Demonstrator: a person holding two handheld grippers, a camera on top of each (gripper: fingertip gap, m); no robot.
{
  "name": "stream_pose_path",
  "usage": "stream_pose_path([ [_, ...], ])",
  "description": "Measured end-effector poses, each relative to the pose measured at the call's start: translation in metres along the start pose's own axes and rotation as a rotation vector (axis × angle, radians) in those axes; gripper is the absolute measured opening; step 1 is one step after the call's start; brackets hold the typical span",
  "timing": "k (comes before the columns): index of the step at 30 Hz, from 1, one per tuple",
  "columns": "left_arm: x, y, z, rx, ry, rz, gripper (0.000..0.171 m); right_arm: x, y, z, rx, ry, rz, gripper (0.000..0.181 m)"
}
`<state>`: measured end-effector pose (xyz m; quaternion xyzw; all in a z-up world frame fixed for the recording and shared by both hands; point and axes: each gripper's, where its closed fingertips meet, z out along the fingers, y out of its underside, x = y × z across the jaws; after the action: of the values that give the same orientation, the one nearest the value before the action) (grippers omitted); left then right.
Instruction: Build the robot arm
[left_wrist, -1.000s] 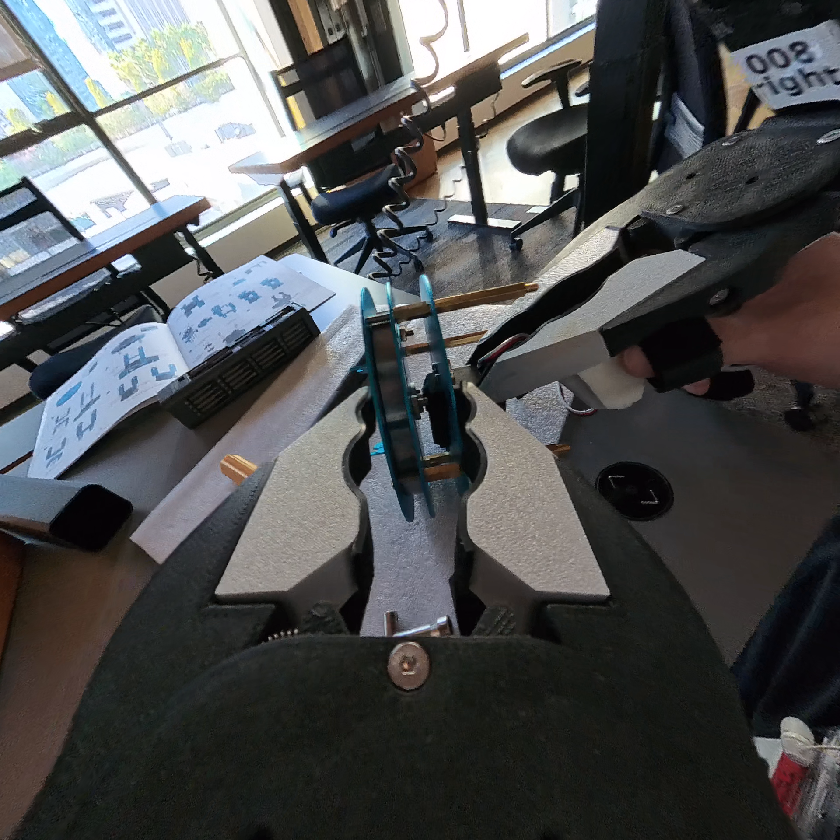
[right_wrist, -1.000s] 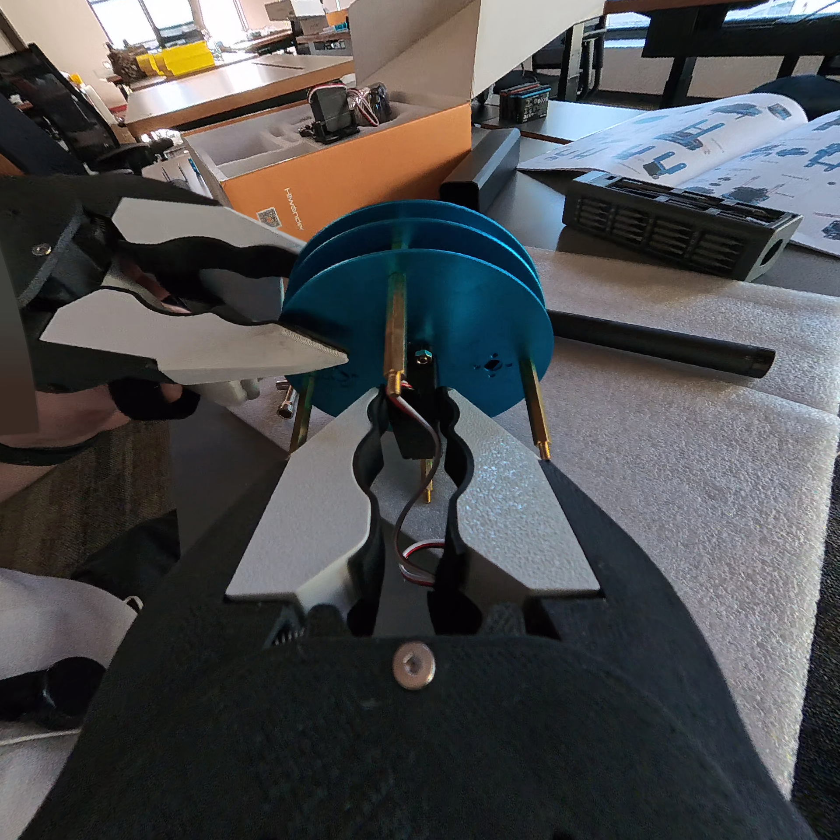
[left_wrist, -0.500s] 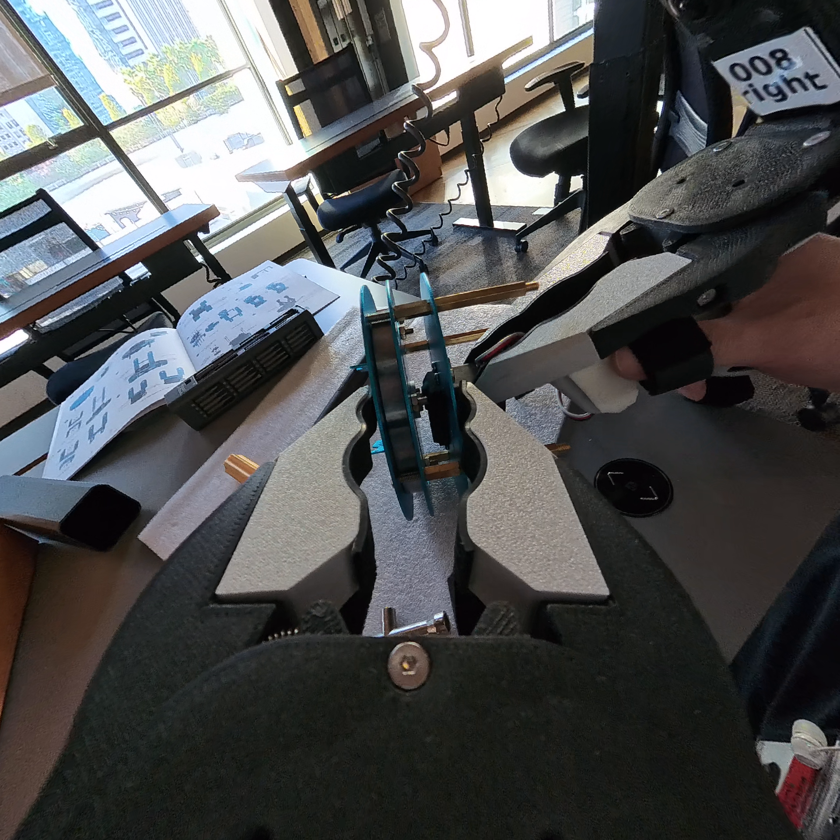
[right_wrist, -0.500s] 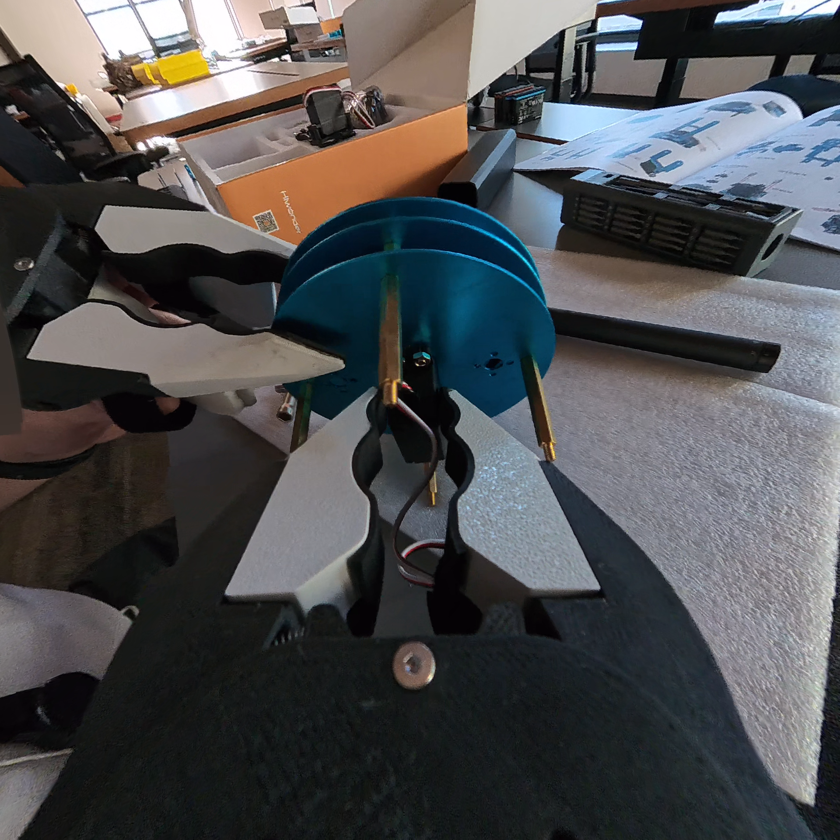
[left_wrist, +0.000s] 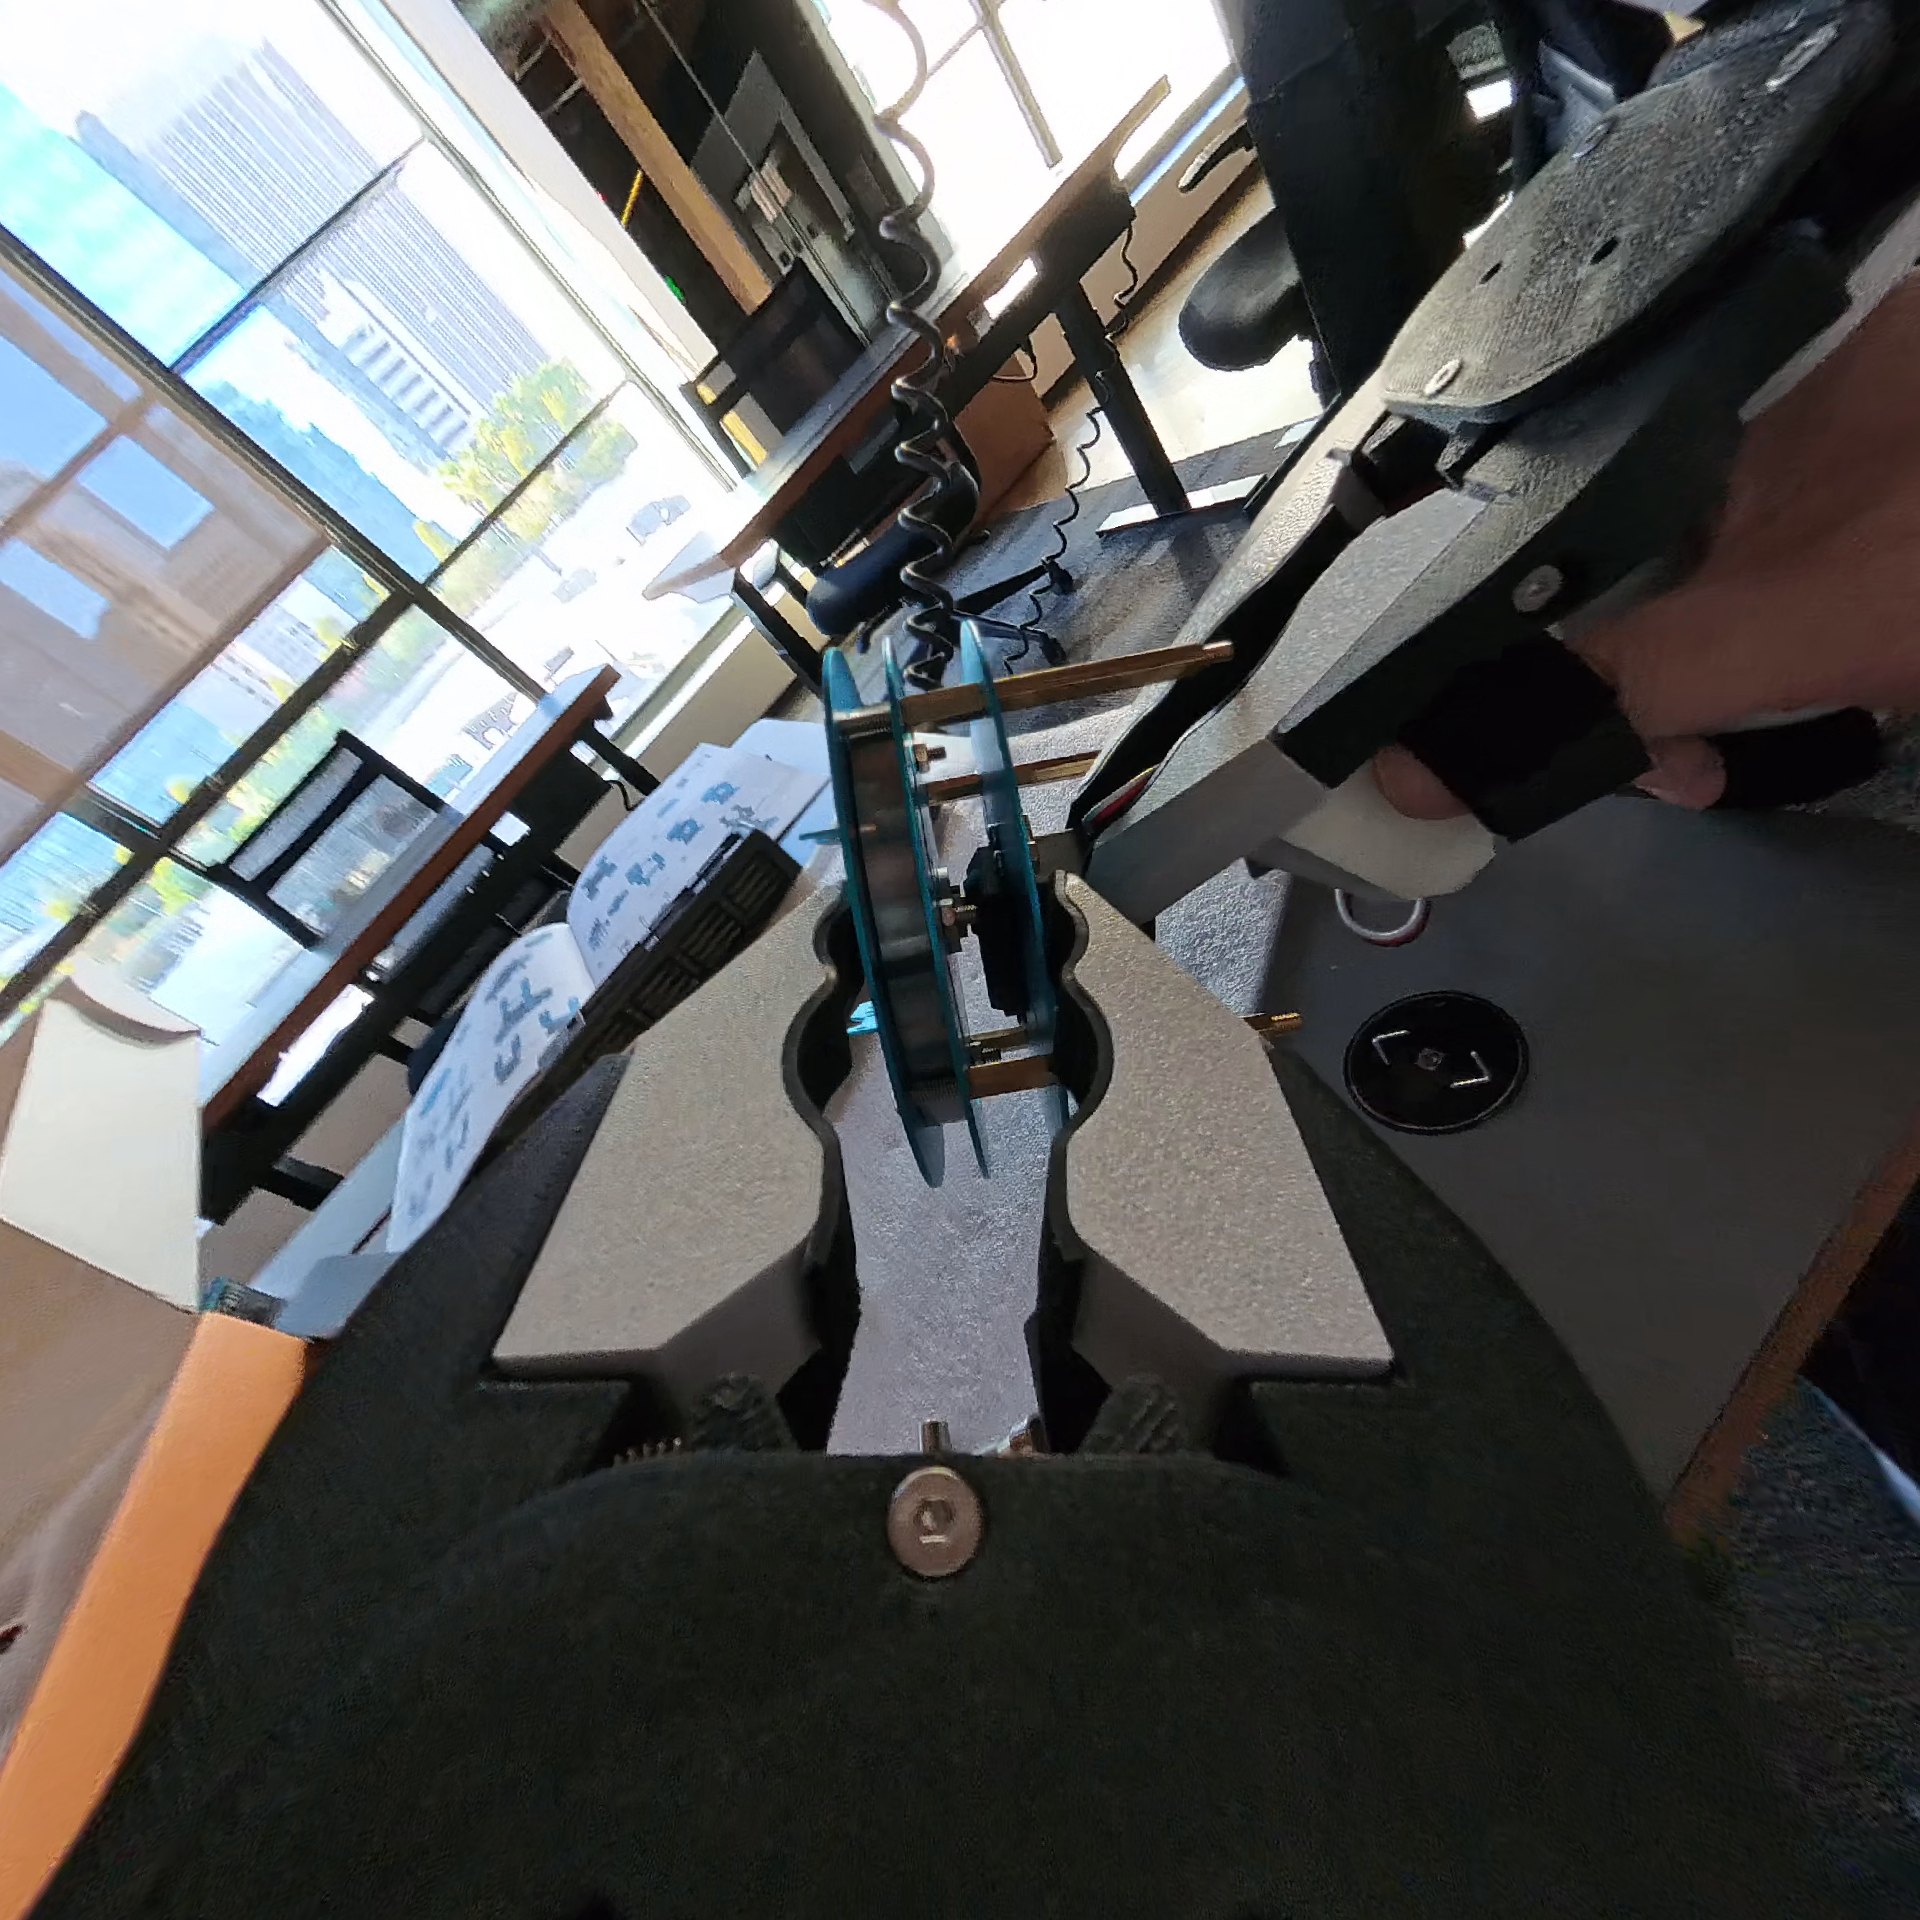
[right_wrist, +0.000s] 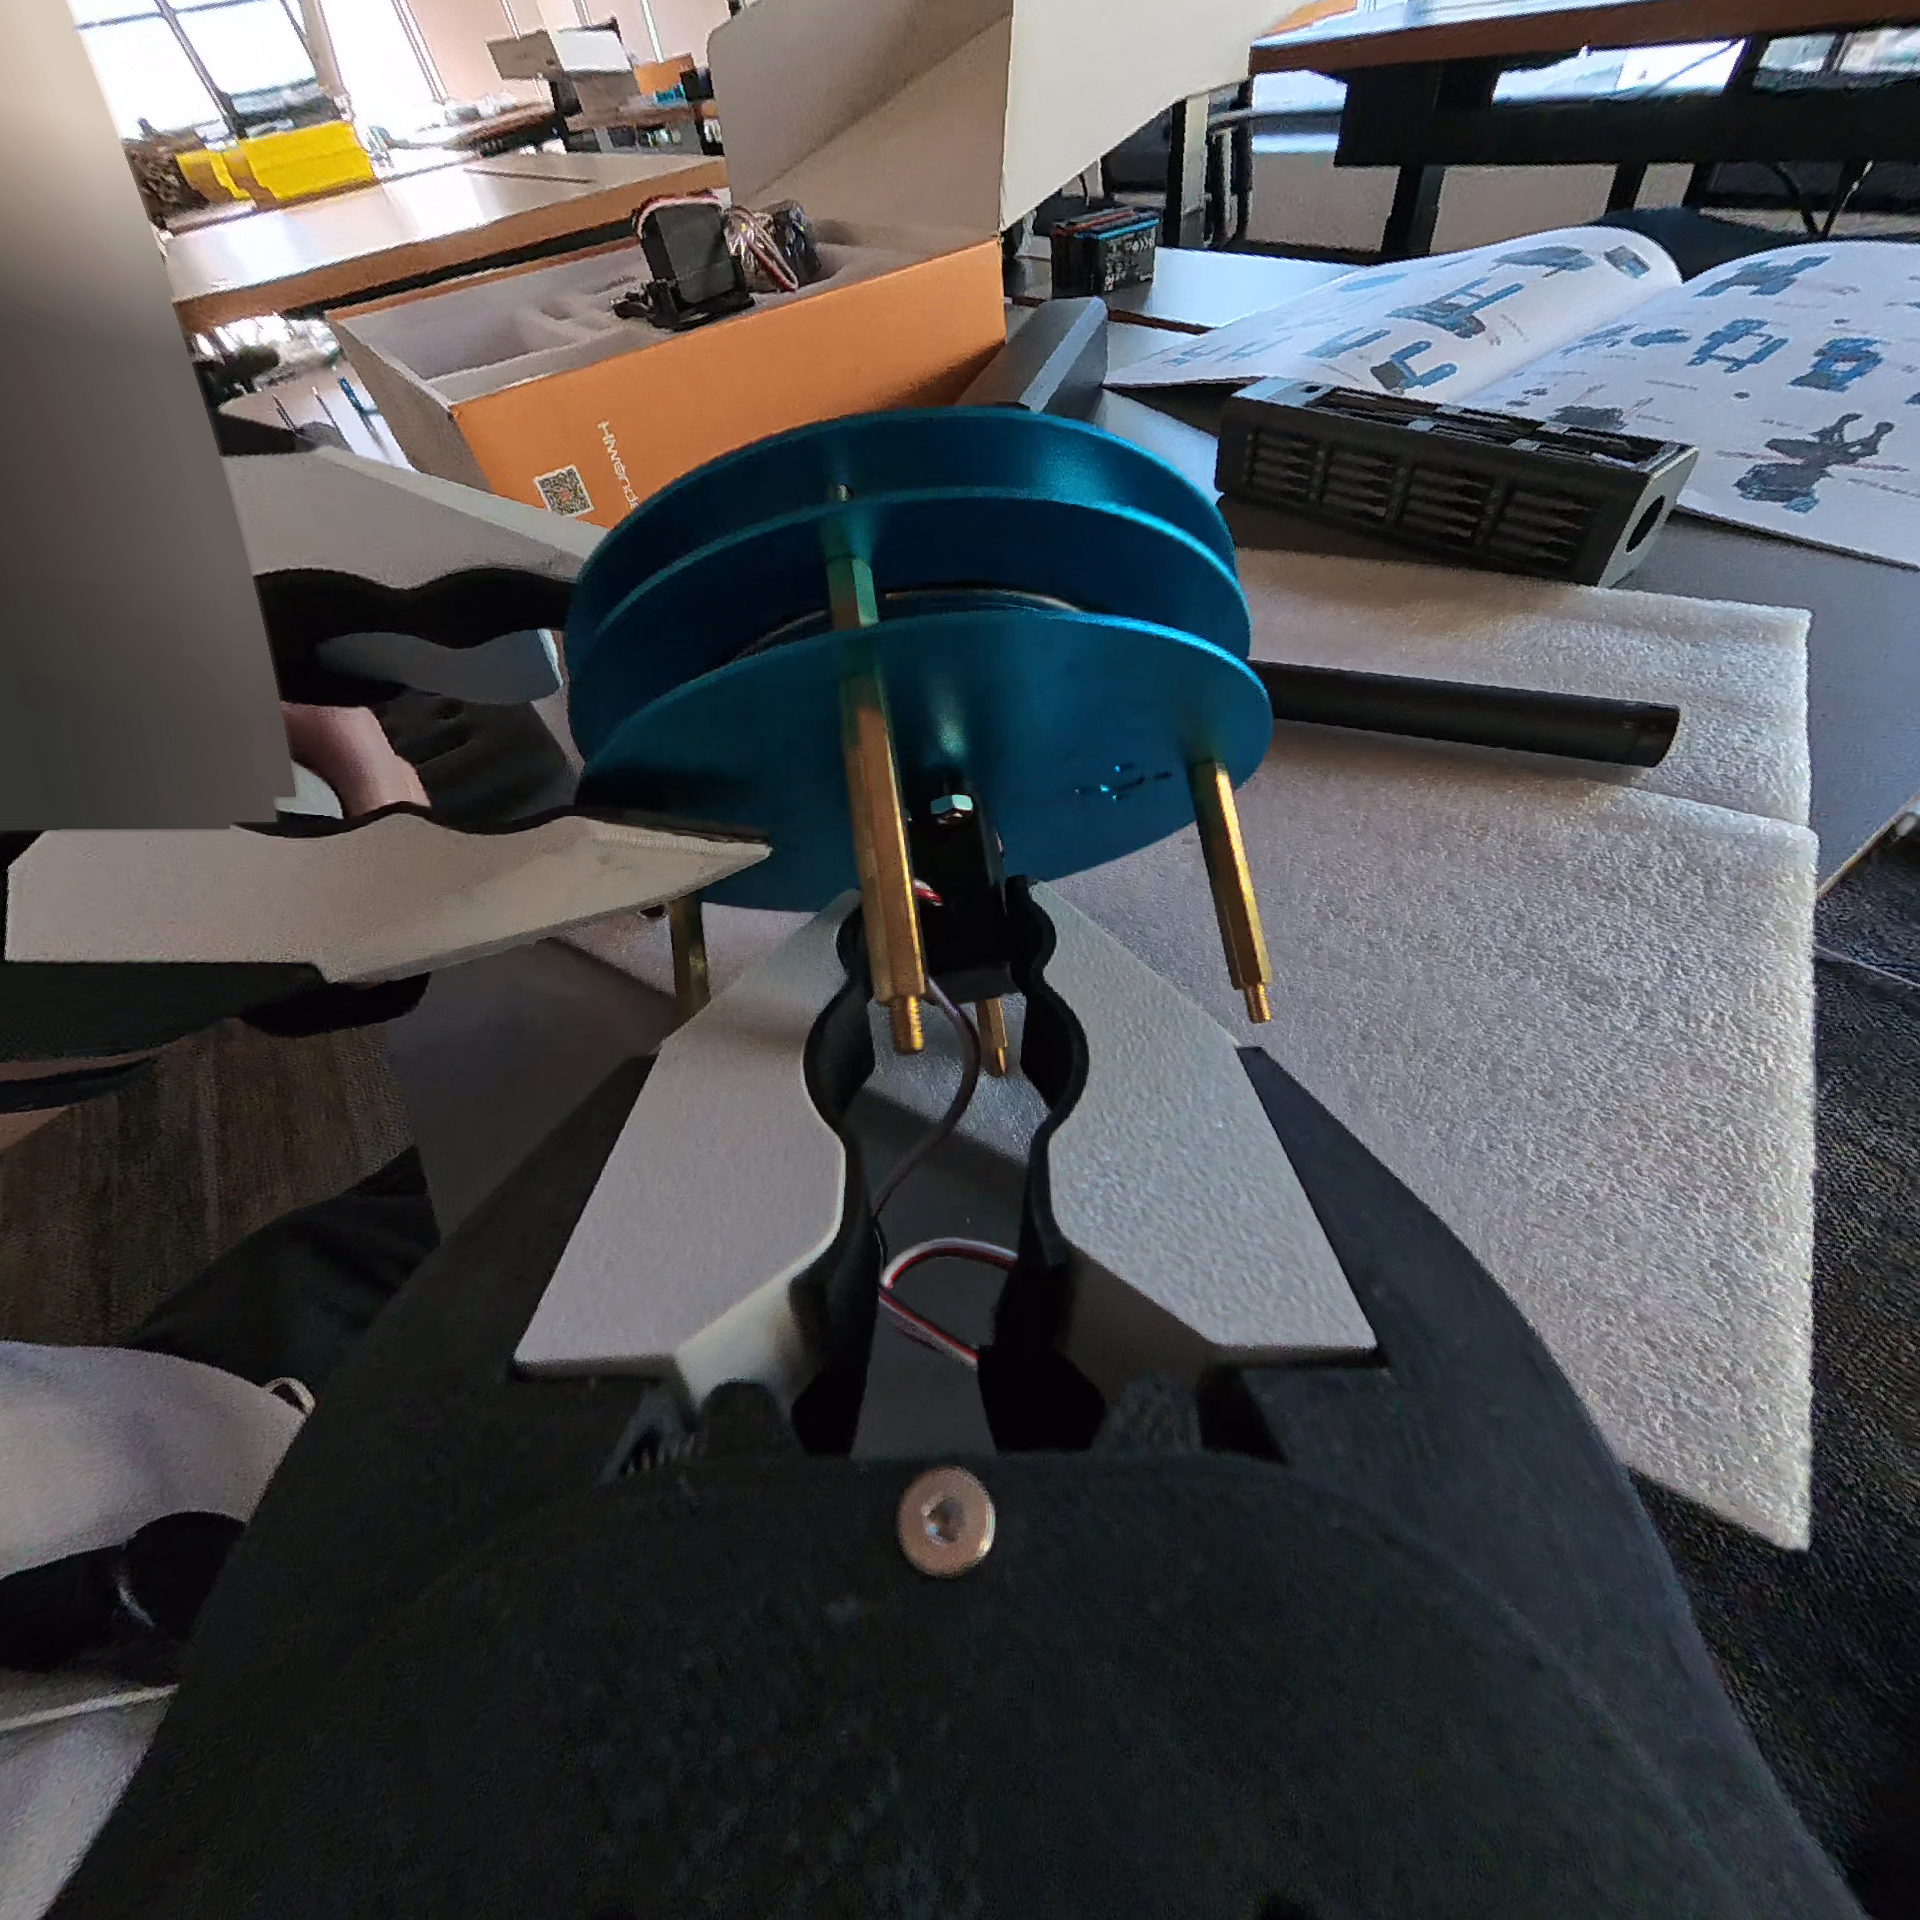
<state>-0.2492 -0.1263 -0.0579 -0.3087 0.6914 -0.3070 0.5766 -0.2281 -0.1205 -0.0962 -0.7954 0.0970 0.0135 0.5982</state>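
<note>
A stack of three blue metal discs (right_wrist: 1039, 748) joined by brass standoffs (right_wrist: 1226, 883) carries a black servo (right_wrist: 961, 883) with a red, white and brown wire (right_wrist: 935, 1268). My right gripper (right_wrist: 940, 914) is shut on the servo body. My left gripper (left_wrist: 951, 935) is shut across the disc stack (left_wrist: 868, 831) from its edge. The assembly is held in the air above the white foam mat (right_wrist: 1455, 1039). The left gripper also shows in the right wrist view (right_wrist: 665, 758), clamping the discs from the left. The right gripper shows in the left wrist view (left_wrist: 1086, 842), held by a hand.
An open orange box (right_wrist: 727, 395) with parts stands behind. A black tube (right_wrist: 1455, 717) lies on the foam. A black vented case (right_wrist: 1455, 488) rests on an open booklet (right_wrist: 1558, 312). A round black grommet (left_wrist: 1434, 1060) sits in the grey tabletop. Desks and office chairs stand beyond. About 5 centimetres separates my left fingertips from my right. My right gripper's tips are some 25 centimetres from the black vented case (right_wrist: 1455, 488). It is also in sight in the left wrist view (left_wrist: 700, 934).
Both grippers have rolled and lifted together with the assembly. The discs now lie flatter in the right wrist view, and the left wrist view is tilted. Both grips are unchanged.
</note>
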Motion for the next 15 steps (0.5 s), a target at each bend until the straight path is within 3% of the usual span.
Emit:
stream_pose_path([
  [15, 0.0098, -0.0075, -0.0016, 0.016, -0.018, 0.084, 0.033, -0.0006, 0.0025, -0.0065, 0.055, -0.006, -0.040, 0.023],
])
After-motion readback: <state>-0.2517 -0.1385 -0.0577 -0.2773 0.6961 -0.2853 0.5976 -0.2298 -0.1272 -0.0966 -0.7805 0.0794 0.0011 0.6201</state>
